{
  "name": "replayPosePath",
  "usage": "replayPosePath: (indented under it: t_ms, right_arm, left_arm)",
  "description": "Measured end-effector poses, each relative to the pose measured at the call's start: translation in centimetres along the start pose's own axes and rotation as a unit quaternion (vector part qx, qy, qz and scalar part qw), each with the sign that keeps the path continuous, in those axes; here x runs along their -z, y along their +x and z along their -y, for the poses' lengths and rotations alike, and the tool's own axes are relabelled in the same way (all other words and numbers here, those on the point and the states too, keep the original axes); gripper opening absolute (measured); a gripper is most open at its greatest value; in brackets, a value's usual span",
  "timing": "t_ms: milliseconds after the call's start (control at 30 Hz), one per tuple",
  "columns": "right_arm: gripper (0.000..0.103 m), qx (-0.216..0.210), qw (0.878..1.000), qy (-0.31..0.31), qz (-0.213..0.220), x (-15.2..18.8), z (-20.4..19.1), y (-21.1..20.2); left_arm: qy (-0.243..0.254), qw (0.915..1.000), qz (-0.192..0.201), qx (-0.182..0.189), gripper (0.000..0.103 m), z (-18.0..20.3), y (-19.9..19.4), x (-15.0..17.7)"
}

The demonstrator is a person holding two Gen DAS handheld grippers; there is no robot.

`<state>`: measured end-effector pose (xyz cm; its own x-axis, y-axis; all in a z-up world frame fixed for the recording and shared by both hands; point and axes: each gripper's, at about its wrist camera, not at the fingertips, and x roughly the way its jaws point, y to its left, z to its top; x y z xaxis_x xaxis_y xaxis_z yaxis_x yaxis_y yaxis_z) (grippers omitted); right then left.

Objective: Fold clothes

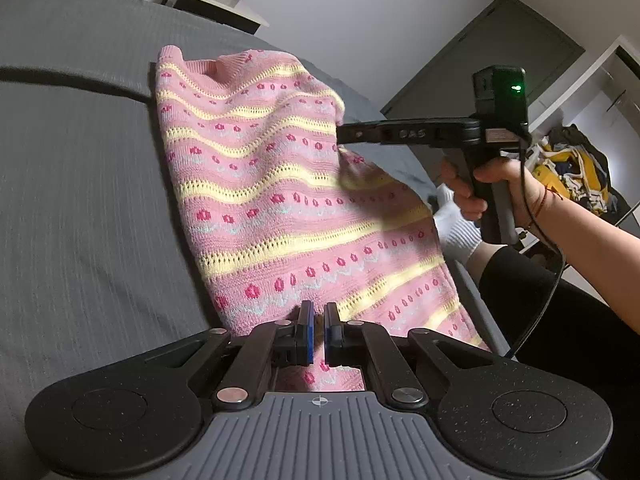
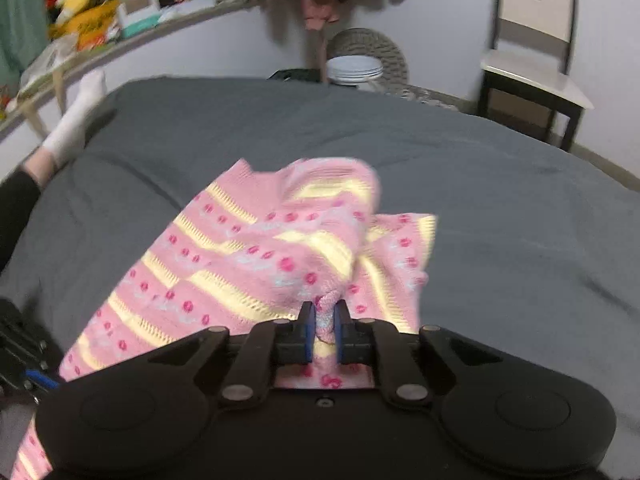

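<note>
Pink knitted sweater with yellow openwork stripes and magenta dots (image 1: 280,200) is the landmark: it lies spread over a dark grey ribbed bedcover (image 1: 80,200), part lifted off it. Nearest, in the left wrist view, the left gripper (image 1: 319,334) sits at the sweater's near edge, blue-padded fingers (image 1: 307,334) drawn close with only a narrow gap; something brownish shows between the pads, can't tell if knit is actually pinched there. In the right wrist view, the right gripper (image 2: 325,332) has its blue pads clamped on a bunched pink fold of the sweater (image 2: 260,248), fabric visibly squeezed between them and pulled up into a ridge. From the left view that same gripper (image 1: 340,136) reaches in from the sweater's right side, tip at the fabric edge, with the knit draped up towards it; a hand (image 1: 492,188) grips its black pistol handle, green LED lit on top. Beyond the sweater's right edge, a foot in a white sock (image 1: 456,232) rests at the bed's side. Past the sweater's far end: a white-seated chair with black frame (image 2: 532,72), a woven wicker stool (image 2: 368,56) carrying a stack of white plates (image 2: 354,68), and a cluttered shelf (image 2: 100,16).
</note>
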<state>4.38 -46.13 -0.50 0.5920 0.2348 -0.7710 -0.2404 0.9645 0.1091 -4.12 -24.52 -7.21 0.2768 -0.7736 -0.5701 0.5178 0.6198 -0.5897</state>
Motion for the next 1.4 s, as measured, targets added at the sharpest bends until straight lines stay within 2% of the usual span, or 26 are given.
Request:
replayPosePath:
  t_ms: [67,133,200,267,333,433,533,667,700,733,767,800,867,933,1000,1067,1100,1133,1200,1300,1333,1400]
  right_arm:
    - [0.010,0.017,0.999,0.042,-0.008,-0.2,1.7,-0.2]
    - [0.012,0.013,0.997,0.069,-0.033,-0.1,2.4,0.6]
    - [0.024,0.029,0.997,0.060,-0.036,-0.2,1.9,1.0]
    - [0.036,0.013,0.998,0.055,-0.009,-0.9,1.7,0.4]
    - [0.052,0.002,0.998,0.063,0.028,-1.7,2.1,-0.8]
    - [0.058,-0.004,0.992,0.100,0.079,-3.2,2.7,-1.5]
    - [0.058,0.025,0.986,0.139,0.093,-4.9,3.2,-0.7]
    - [0.057,0.031,0.985,0.157,0.060,-5.5,2.6,2.7]
    - [0.051,0.027,0.987,0.154,0.049,-5.4,2.3,3.6]
    - [0.024,0.026,0.988,0.149,0.042,-5.3,1.9,4.3]
    - [0.012,0.020,0.988,0.148,0.044,-5.3,1.6,4.4]
    - [0.013,0.013,0.988,0.148,0.050,-5.3,1.4,4.4]
    - [0.012,-0.022,0.981,0.161,0.101,-5.1,1.4,2.9]
    - [0.013,-0.058,0.967,0.202,0.143,-4.5,2.5,1.6]
    - [0.014,-0.010,0.963,0.243,0.116,-4.3,3.6,2.2]
    - [0.029,0.049,0.967,0.243,0.062,-3.9,3.9,3.5]
    - [0.049,0.077,0.966,0.242,0.041,-3.6,4.1,4.0]
    - [0.064,0.094,0.965,0.239,0.053,-3.2,4.0,3.8]
    - [0.065,0.087,0.964,0.238,0.083,-2.9,4.3,2.7]
    - [0.065,0.032,0.966,0.235,0.098,-2.9,5.1,0.9]
    - [0.065,0.004,0.969,0.227,0.097,-3.0,5.5,0.3]
    - [0.065,-0.027,0.975,0.203,0.083,-2.6,6.2,-0.7]
  left_arm:
    - [0.000,1.0000,0.000,0.001,0.002,0.0,0.1,0.0]
    - [0.000,1.0000,-0.001,0.001,0.002,0.0,0.1,0.0]
    - [0.000,1.0000,-0.002,0.001,0.002,0.0,0.1,0.0]
    - [-0.001,1.0000,-0.001,0.001,0.002,0.0,0.1,0.0]
    - [-0.002,1.0000,0.000,0.001,0.002,0.0,0.0,0.0]
    - [0.001,1.0000,0.000,0.004,0.002,0.2,0.0,0.1]
    - [0.004,0.9999,-0.004,0.010,0.002,0.4,0.0,0.2]
    - [0.008,0.9998,-0.008,0.016,0.002,0.6,0.0,0.3]
    - [0.007,0.9998,-0.007,0.017,0.002,0.5,-0.1,0.3]
    - [0.006,0.9998,-0.007,0.017,0.002,0.5,-0.1,0.3]
    - [0.005,0.9998,-0.006,0.017,0.002,0.4,-0.2,0.2]
    - [0.003,0.9998,-0.004,0.017,0.002,0.4,-0.3,0.2]
    - [0.001,0.9998,0.000,0.018,0.002,0.3,-0.6,0.0]
    - [-0.001,0.9998,0.006,0.020,0.002,0.3,-0.8,-0.1]
    - [-0.002,0.9998,0.011,0.018,0.002,0.3,-1.0,-0.2]
    - [-0.005,0.9998,0.013,0.017,0.002,0.2,-0.9,-0.1]
    - [-0.009,0.9997,0.013,0.016,0.002,0.1,-1.0,-0.1]
    - [-0.012,0.9997,0.013,0.016,0.002,0.0,-1.0,-0.1]
    - [-0.016,0.9997,0.011,0.016,0.002,0.0,-1.0,0.1]
    - [-0.019,0.9996,0.015,0.016,0.002,-0.1,-0.9,0.2]
    - [-0.020,0.9995,0.017,0.018,0.002,0.0,-0.9,0.2]
    - [-0.023,0.9993,0.018,0.022,0.002,-0.1,-0.8,0.3]
